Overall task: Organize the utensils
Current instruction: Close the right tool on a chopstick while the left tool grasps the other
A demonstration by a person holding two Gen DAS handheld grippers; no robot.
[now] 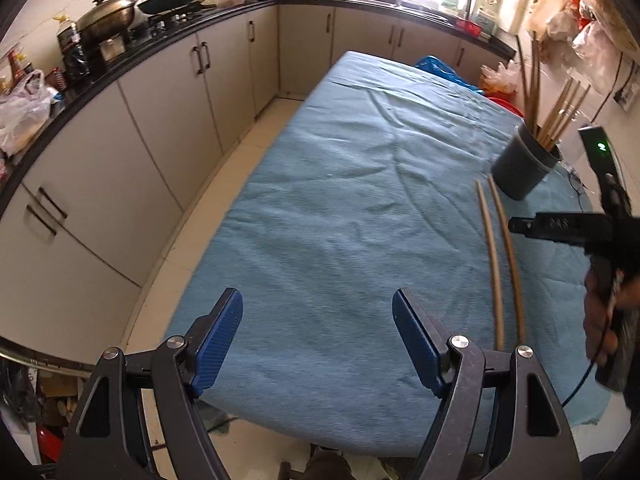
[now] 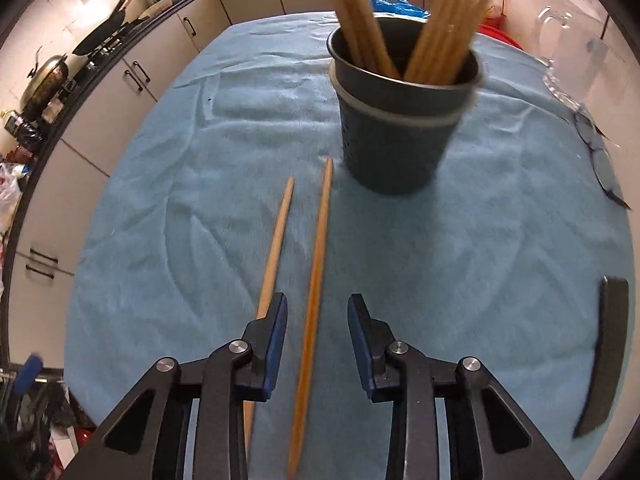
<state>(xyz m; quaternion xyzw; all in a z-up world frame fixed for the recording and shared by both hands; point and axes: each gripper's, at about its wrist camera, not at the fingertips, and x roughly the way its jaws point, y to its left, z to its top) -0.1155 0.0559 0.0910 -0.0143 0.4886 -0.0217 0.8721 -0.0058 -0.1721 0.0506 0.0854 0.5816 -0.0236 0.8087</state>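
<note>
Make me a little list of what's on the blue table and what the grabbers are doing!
table cover: blue cloth
cup: dark, upright, full of chopsticks
loose chopsticks: two, lying side by side before the cup
right hand-held gripper: jaws apart, astride the right chopstick, not pressing it
left chopstick: just outside that gripper's left finger
left hand-held gripper: open, empty, over bare cloth

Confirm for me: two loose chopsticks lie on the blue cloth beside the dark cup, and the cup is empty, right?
Not quite. The two loose chopsticks do lie on the blue cloth beside the dark cup, but the cup is not empty: the right wrist view shows a bundle of chopsticks standing in it.
</note>
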